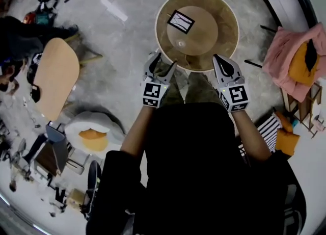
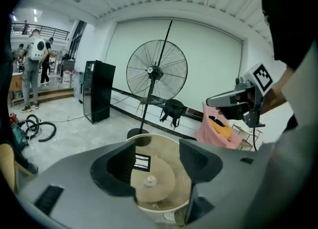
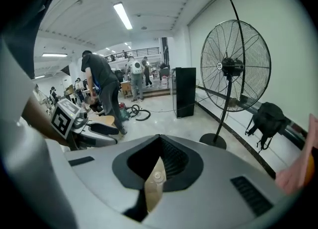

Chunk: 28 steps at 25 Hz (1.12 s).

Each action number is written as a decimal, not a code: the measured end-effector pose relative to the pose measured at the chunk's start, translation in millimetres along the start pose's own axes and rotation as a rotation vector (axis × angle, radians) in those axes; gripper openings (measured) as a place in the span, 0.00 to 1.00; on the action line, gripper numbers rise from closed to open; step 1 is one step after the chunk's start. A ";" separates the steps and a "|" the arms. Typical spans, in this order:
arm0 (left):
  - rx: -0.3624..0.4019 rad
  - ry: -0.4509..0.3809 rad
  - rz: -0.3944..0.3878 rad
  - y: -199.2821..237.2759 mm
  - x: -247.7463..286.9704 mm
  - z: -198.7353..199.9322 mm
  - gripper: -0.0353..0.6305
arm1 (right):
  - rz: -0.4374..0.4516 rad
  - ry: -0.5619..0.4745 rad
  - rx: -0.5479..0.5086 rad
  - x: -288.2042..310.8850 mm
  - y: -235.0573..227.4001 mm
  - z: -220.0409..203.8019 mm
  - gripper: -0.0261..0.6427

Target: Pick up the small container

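The small container (image 1: 181, 44) is a little pale, round pot on the raised wooden disc in the middle of the round table (image 1: 224, 9). My left gripper (image 1: 163, 61) hovers at the table's near left edge, its jaws apart with nothing between them. Through its jaws in the left gripper view (image 2: 156, 161) I see the container (image 2: 149, 180) ahead, well short of the pads. My right gripper (image 1: 222, 58) hangs at the near right edge with its jaws together in a point. In the right gripper view (image 3: 158, 143) only a thin sliver of table and the container (image 3: 157, 176) show.
A black-and-white marker card (image 1: 180, 21) lies on the disc behind the container. A tan chair (image 1: 56, 76) stands to the left and pink cloth on a rack (image 1: 293, 55) to the right. A big floor fan (image 2: 156, 71) stands beyond the table. People stand farther back (image 3: 102, 86).
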<state>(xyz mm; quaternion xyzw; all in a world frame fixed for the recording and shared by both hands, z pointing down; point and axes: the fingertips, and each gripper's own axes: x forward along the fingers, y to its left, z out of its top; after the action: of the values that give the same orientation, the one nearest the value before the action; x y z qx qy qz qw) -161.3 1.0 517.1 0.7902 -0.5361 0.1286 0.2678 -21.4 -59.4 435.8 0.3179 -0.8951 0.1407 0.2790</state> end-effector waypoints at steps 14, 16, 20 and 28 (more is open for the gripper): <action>0.053 0.064 -0.016 22.9 116.3 -129.3 0.52 | 0.005 0.103 0.045 72.9 -32.6 -105.3 0.06; 0.048 0.091 -0.022 29.0 130.1 -153.9 0.53 | -0.001 0.109 0.092 87.1 -35.6 -119.7 0.06; 0.080 0.136 -0.040 34.0 155.0 -198.2 0.54 | 0.004 0.119 0.141 110.9 -34.6 -146.4 0.06; 0.297 0.146 -0.116 40.3 218.5 -257.5 0.56 | 0.043 0.178 0.211 136.2 -15.1 -205.4 0.06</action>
<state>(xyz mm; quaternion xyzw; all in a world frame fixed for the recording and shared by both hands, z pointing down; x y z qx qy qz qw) -91.0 -35.9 847.9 0.8392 -0.4438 0.2480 0.1932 -14.9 -49.5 682.5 0.3124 -0.8537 0.2678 0.3190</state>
